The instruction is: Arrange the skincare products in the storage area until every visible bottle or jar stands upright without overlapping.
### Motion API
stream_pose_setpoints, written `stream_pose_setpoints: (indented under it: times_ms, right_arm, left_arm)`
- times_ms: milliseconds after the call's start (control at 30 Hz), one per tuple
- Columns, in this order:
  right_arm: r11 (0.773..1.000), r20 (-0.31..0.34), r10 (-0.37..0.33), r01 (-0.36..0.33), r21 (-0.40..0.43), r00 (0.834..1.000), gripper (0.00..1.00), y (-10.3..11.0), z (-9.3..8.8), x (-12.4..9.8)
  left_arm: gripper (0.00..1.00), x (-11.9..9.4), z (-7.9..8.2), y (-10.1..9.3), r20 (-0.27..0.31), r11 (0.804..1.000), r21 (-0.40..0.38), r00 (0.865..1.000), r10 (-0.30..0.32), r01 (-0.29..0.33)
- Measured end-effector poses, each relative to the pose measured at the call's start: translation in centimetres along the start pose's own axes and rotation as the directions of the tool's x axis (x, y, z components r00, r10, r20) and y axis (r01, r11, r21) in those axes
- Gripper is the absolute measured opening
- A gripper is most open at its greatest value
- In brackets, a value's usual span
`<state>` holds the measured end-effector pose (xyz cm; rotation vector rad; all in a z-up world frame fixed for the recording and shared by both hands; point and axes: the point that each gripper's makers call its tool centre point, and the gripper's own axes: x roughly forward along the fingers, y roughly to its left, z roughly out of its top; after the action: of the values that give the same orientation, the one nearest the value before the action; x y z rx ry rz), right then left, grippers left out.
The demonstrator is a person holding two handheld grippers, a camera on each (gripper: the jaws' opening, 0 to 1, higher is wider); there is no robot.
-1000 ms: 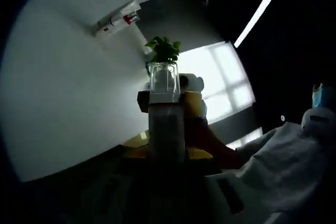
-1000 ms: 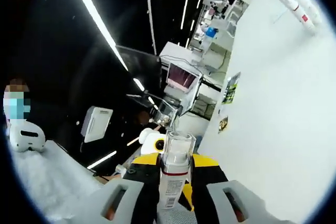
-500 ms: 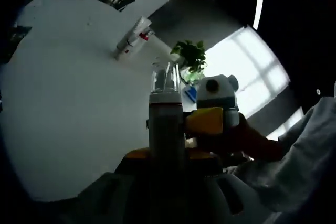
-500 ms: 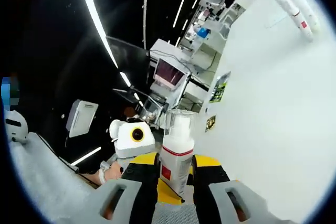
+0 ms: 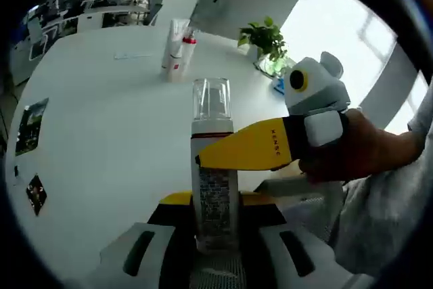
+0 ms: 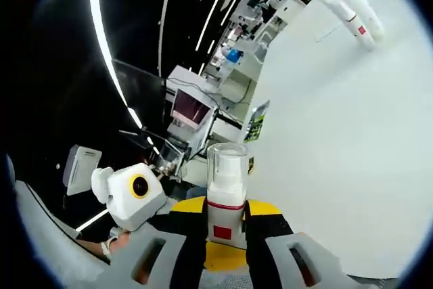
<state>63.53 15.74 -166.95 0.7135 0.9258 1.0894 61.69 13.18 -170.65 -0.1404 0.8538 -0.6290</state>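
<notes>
- Left gripper (image 5: 215,235): jaws closed on a grey bottle (image 5: 214,191) with a clear cap, gripped low on its body. The bottle stands along the jaws, lifted off the white table (image 5: 95,133).
- Right gripper (image 6: 226,245): jaws closed on a white bottle (image 6: 225,201) with a clear cap and a red band. Grip sits at the label, low on the body. It is also in the air.
- In the left gripper view the right gripper comes in from the right, yellow body just beside the grey bottle's neck, held by a person's hand (image 5: 352,157). Whether it touches the bottle cannot be told.
- In the right gripper view the left gripper sits low at the left, apart from the white bottle.
- Further out on the table: a pair of tubes (image 5: 177,49) with red caps, lying close together, well apart from both grippers. The same tubes (image 6: 348,5) show at the far edge in the right gripper view. Whether they stand or lie cannot be told.
- A potted plant (image 5: 265,38) stands at the far end of the table.
- Step in hand, as a judgement: carry phase, one bottle per gripper, neither placed.
- Next move calls for: bring each bottle base-down onto bare table, keep them apart from each other and from the tubes, release only once the base sits flat. Two tall, narrow bottles will likely tip if let go tilted.
</notes>
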Motion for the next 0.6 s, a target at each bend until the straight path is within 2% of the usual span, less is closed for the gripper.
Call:
stream_pose_setpoints:
  times_ms: [67, 167, 267, 400, 600]
  right_arm:
    - [1.0, -0.009, -0.001, 0.001, -0.016, 1.0, 0.16, -0.1, -0.1, -0.2]
    - [0.999, -0.007, -0.011, 0.011, -0.037, 1.0, 0.16, -0.3, -0.1, -0.1]
    - [0.997, -0.02, -0.024, 0.022, -0.074, 1.0, 0.16, -0.3, -0.2, 0.0]
    - [0.989, -0.027, -0.054, 0.05, -0.141, 0.998, 0.16, -0.6, 0.0, -0.1]
    - [0.981, -0.026, -0.074, 0.068, -0.18, 0.997, 0.16, -1.1, 0.2, -0.1]
  left_arm:
    - [0.2, 0.1, -0.1, -0.1, 0.005, 1.0, 0.003, 1.0, 0.004, -0.004]
    - [0.2, 0.3, -0.1, 0.3, 0.013, 0.998, 0.053, 1.0, 0.027, -0.028]
    - [0.2, 0.3, -0.2, 0.5, 0.025, 0.998, 0.057, 0.999, 0.032, -0.033]
    - [0.21, 0.2, -0.5, 1.0, 0.039, 0.999, 0.023, 0.999, 0.03, -0.031]
    - [0.32, -0.3, -1.1, 2.2, 0.046, 0.997, 0.018, 0.996, 0.074, -0.075]
